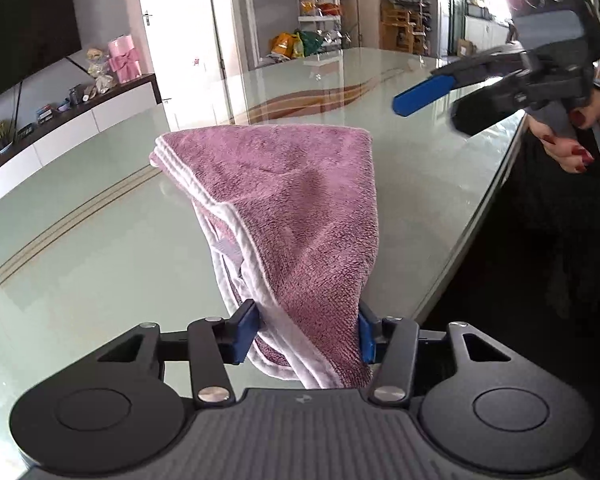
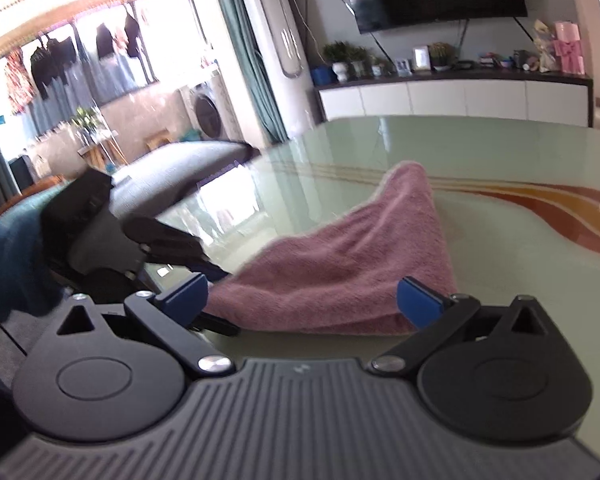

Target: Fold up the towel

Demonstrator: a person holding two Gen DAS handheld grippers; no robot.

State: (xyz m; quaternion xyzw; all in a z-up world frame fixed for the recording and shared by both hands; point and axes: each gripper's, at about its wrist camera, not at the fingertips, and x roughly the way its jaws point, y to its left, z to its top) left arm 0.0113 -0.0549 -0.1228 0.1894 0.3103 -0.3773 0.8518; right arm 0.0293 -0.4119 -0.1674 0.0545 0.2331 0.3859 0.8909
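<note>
The left gripper (image 2: 216, 280) is motion-blurred, its tips hidden behind the towel (image 2: 340, 272).

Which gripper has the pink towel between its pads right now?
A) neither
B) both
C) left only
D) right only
C: in the left wrist view the towel is bunched between the left gripper's blue pads, with its far end on the glass table, while the right gripper hangs clear above the table with nothing in it.
</note>
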